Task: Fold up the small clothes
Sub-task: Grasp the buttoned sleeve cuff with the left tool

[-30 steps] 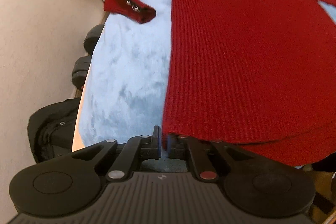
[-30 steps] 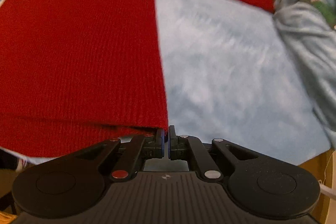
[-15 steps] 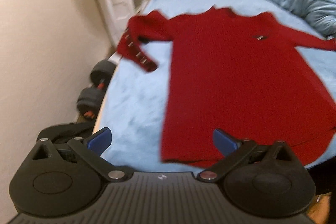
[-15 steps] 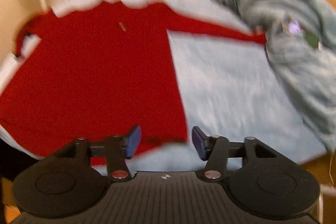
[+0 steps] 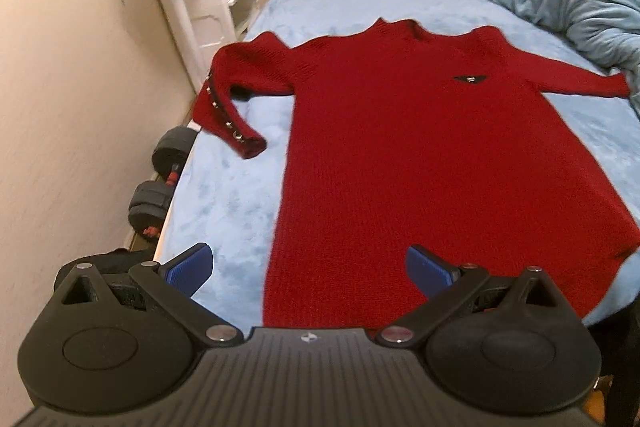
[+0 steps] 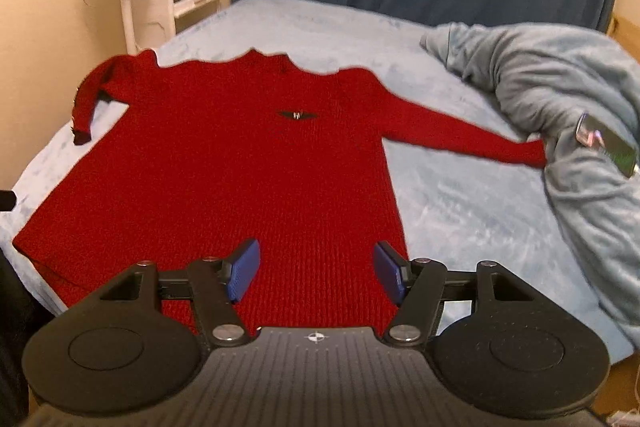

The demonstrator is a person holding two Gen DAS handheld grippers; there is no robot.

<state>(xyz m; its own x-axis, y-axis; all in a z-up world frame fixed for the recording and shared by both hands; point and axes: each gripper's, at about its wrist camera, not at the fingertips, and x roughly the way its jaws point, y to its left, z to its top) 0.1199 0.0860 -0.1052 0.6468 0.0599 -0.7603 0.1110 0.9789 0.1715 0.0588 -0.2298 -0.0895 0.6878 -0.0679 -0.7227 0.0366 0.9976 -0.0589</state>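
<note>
Tools hover open and empty above red sweater.

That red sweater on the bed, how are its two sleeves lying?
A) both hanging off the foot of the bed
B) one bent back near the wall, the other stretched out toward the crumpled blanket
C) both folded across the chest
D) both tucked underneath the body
B: on the red sweater, the wall-side sleeve bends back on itself, while the other sleeve runs straight out to the crumpled blanket.
</note>
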